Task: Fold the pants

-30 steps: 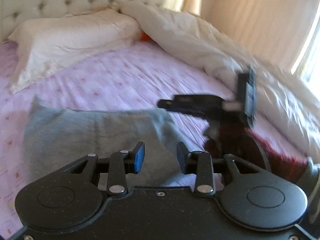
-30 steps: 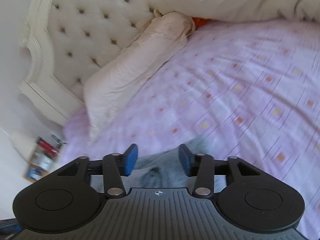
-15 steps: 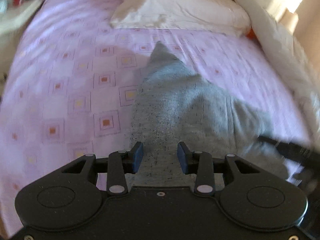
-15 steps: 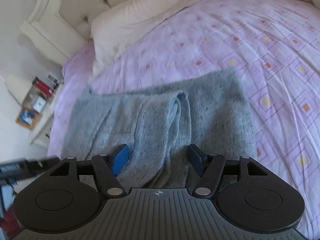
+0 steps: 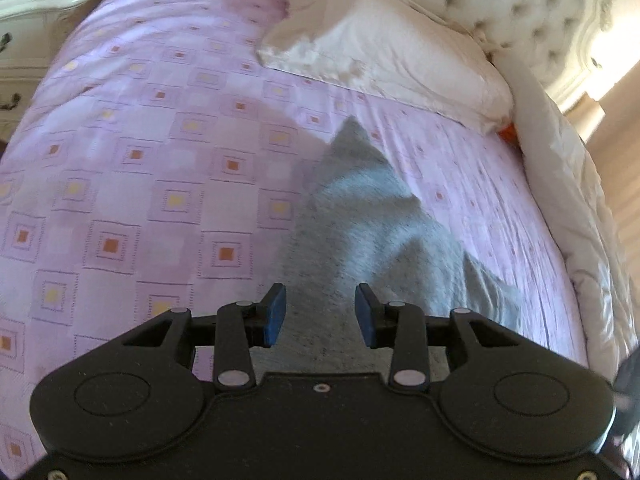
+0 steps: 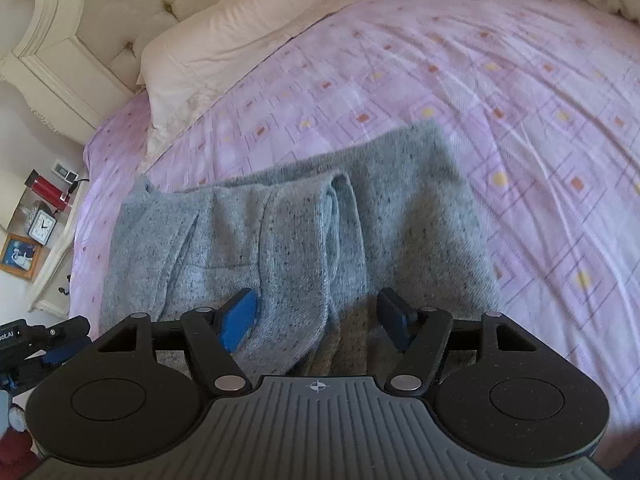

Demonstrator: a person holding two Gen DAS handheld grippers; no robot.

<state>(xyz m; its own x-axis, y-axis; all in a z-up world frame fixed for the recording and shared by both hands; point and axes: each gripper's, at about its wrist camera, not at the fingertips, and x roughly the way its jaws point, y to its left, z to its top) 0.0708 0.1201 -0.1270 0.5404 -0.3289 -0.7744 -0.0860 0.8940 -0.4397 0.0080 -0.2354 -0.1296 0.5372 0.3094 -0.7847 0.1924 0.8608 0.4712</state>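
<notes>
Grey speckled pants (image 6: pixel 288 240) lie folded on the lilac patterned bed sheet (image 6: pixel 520 120), with one layer doubled over in the middle. My right gripper (image 6: pixel 318 320) hovers over their near edge, jaws wide open and nothing pinched between the blue pads. In the left wrist view the pants (image 5: pixel 372 216) run away to the upper right, ending in a pointed corner. My left gripper (image 5: pixel 320 314) hangs above their near end, jaws about half apart and open, with fabric showing below the gap but no pad pressing on it. The left tool's black body (image 6: pixel 36 336) shows at the lower left.
A cream pillow (image 5: pixel 392 52) lies against the tufted headboard (image 6: pixel 120 4). A white duvet (image 5: pixel 568 184) is heaped along the bed's right side. Left of the bed, a nightstand (image 6: pixel 52 272) holds a clock (image 6: pixel 42 226) and a red flask (image 6: pixel 46 190).
Both views have tipped down onto the pants. The right jaws have spread wider. The left gripper has swung and rolled round to the pants' near end.
</notes>
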